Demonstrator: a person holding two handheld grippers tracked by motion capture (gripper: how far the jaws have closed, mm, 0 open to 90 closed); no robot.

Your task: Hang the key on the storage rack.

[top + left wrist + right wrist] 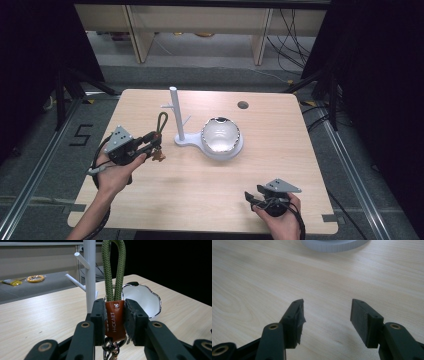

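Note:
My left gripper is shut on a keychain: a green braided rope loop above a brown leather tab, with metal rings hanging below. It holds the keychain just left of a white peg stand. In the left gripper view the jaws squeeze the leather tab; the rope loop stands upright in front of the stand's post, and two pegs point left. A white bowl with a wavy silver rim sits on the stand's base. My right gripper rests open near the table's front right; nothing is between its jaws.
The wooden table has a round cable hole at its back right. The stand's white base edge lies well ahead of the right jaws. Shelving and cables stand on the floor beyond the table.

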